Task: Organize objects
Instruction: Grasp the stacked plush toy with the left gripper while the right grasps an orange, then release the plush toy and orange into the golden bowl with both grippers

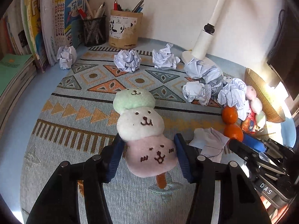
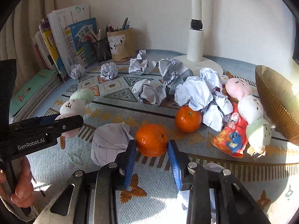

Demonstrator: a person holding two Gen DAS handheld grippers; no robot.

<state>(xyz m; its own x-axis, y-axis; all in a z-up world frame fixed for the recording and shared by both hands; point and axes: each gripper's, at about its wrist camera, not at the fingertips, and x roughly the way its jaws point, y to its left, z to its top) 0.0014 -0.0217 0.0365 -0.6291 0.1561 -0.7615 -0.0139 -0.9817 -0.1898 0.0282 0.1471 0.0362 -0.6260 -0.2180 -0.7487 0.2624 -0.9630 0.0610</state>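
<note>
- A patterned mat [image 2: 115,112] covers a desk against a white wall; books [image 1: 46,24] and pen holders [image 1: 123,29] stand at the back, a lamp [image 2: 195,43] to the right; crumpled paper balls [image 2: 149,91] lie scattered across the mat.
- My left gripper [image 1: 147,155] is clenched on the pink bottom ball of a plush dumpling stick [image 1: 140,123]; both pads press its sides; the toy sits just off or on the mat, I cannot tell which.
- My right gripper [image 2: 151,149] flanks the near orange [image 2: 151,140], pads touching its sides as far as I can see; a second orange [image 2: 188,118] sits just behind, beside the paper heap.
- A gold bowl [image 2: 276,100] stands at the right edge, a second plush stick [image 2: 250,110] and a snack packet [image 2: 230,138] beside it.
- To do this well, I judge: lift the orange straight up so it cannot roll free; keep the squeeze moderate; carry the soft toy low, as it may sag; keep my two arms apart, for they stand near each other.
</note>
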